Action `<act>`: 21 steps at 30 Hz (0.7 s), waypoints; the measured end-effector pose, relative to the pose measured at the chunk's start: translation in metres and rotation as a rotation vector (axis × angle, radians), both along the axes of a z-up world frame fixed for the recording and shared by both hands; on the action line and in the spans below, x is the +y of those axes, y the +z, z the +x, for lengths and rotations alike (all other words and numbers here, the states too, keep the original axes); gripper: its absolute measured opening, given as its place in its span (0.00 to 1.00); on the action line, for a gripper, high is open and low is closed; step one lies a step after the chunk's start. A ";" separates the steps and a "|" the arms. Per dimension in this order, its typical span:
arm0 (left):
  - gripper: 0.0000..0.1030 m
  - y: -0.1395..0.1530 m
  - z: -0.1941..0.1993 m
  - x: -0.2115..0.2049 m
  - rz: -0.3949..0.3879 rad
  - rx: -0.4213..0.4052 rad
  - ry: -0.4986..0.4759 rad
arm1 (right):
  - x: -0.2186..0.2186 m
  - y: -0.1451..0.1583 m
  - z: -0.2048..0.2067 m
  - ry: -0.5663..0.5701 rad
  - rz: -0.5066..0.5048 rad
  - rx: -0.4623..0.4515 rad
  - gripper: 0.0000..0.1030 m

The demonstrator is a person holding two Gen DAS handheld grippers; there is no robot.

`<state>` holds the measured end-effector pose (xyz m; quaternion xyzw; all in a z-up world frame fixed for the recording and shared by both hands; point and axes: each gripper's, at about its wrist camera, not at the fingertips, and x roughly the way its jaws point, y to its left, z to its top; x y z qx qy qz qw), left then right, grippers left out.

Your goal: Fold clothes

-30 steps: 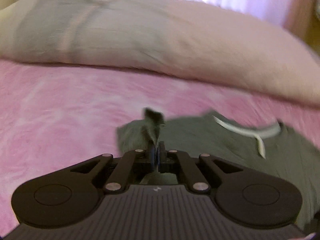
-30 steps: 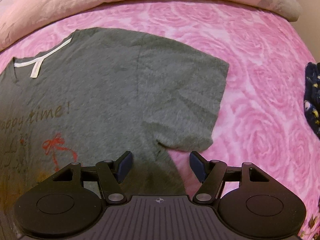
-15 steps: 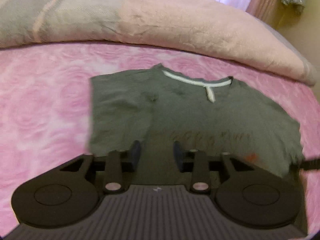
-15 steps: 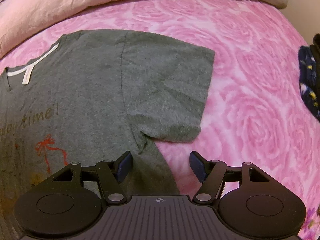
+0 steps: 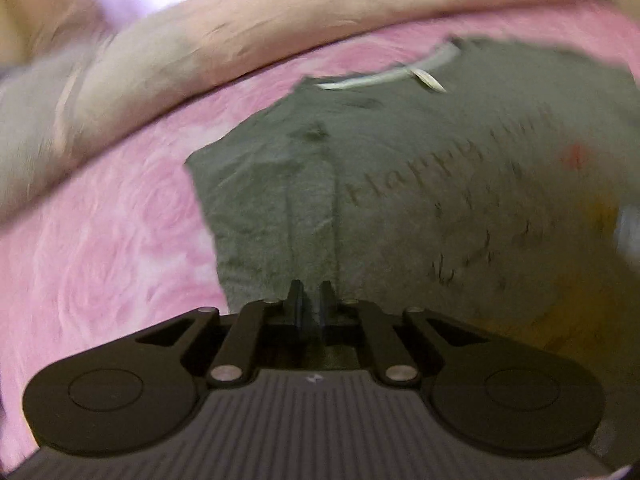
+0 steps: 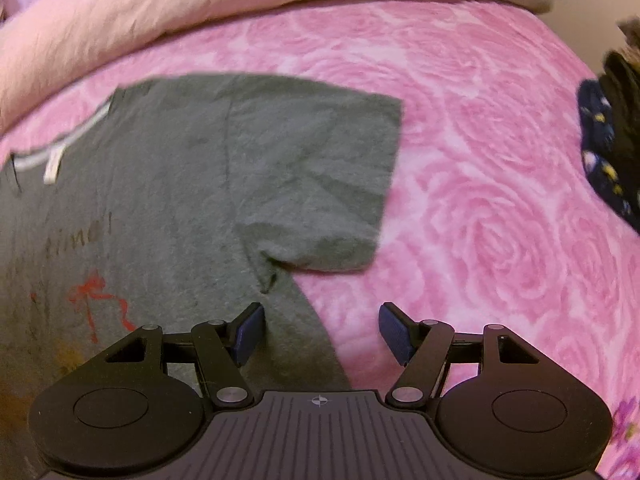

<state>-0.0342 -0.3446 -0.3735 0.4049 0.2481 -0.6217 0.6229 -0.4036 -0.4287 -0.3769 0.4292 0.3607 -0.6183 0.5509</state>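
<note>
A grey T-shirt point(image 5: 400, 184) with dark lettering and a white collar trim lies flat on a pink rose-patterned bedspread point(image 5: 100, 240). My left gripper point(image 5: 311, 300) hovers low over its left side, below the sleeve; its jaws stand nearly closed with a thin gap and nothing visibly between them. The view is blurred. In the right wrist view the shirt point(image 6: 168, 184) shows its right sleeve point(image 6: 320, 176) spread out and a red bow print. My right gripper point(image 6: 322, 330) is open and empty above the shirt's side edge under the armpit.
A rolled pink and grey duvet point(image 6: 200, 12) lies along the far side of the bed, also in the left wrist view point(image 5: 200, 48). A dark navy patterned garment point(image 6: 608, 160) lies at the bed's right edge.
My left gripper let go of the shirt's left sleeve a second ago, opened, then narrowed again and swung down over the shirt's left side. My right gripper stayed open and drifted slightly back.
</note>
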 end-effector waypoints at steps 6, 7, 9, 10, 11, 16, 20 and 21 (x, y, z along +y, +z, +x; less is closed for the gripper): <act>0.11 0.047 0.042 -0.006 -0.010 0.396 0.283 | 0.022 0.000 -0.066 -0.289 -0.152 -0.332 0.64; 0.11 0.052 0.044 -0.009 -0.012 0.438 0.299 | 0.023 -0.003 -0.078 -0.337 -0.178 -0.380 0.64; 0.12 0.054 0.044 -0.021 -0.003 0.521 0.314 | 0.020 -0.010 -0.101 -0.402 -0.224 -0.461 0.64; 0.12 0.054 0.043 -0.026 -0.002 0.553 0.325 | 0.013 -0.015 -0.110 -0.405 -0.244 -0.485 0.64; 0.12 0.055 0.043 -0.031 0.000 0.586 0.336 | 0.005 -0.019 -0.117 -0.392 -0.259 -0.493 0.64; 0.12 0.049 0.038 -0.051 -0.005 0.694 0.390 | -0.039 -0.037 -0.140 -0.280 -0.296 -0.518 0.64; 0.12 0.041 0.031 -0.055 0.008 0.715 0.409 | -0.075 -0.050 -0.152 -0.173 -0.311 -0.531 0.64; 0.12 0.039 0.029 -0.055 0.014 0.714 0.412 | -0.084 -0.053 -0.155 -0.146 -0.314 -0.533 0.64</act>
